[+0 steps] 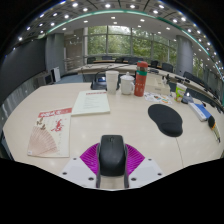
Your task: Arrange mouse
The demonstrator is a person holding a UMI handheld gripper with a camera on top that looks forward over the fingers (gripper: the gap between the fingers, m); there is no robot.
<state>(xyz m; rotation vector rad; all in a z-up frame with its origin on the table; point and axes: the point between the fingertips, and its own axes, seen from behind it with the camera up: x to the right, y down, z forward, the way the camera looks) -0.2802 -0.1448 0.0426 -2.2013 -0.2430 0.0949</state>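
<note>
A: Where's the mouse, and what have the fingers got?

B: The black computer mouse [112, 153] sits between the two fingers of the gripper [112, 160], its sides against the purple pads [90, 156]; I see no gap on either side, so I judge the fingers closed on it; whether it is lifted or resting on the table [120, 125] I cannot tell.

A: So which step is this?

B: Carrying, I'd say; the mouse is gripped near the table's near edge, and the dark oval mouse pad [166, 120] lies beyond the fingers and off to the right, well apart; it looks the likely goal, though that is a guess.

A: What does the next move want?

B: A forward sweep to the right, low and level, then a gentle set-down on the pad before opening.

A: Anything in the way?

B: The route itself looks open; a red-and-white booklet [50, 130] lies to the left, white papers [90, 102] farther ahead, and past the pad stand a red bottle [141, 79] and a white cup [127, 85]; overshooting could knock those.
</note>
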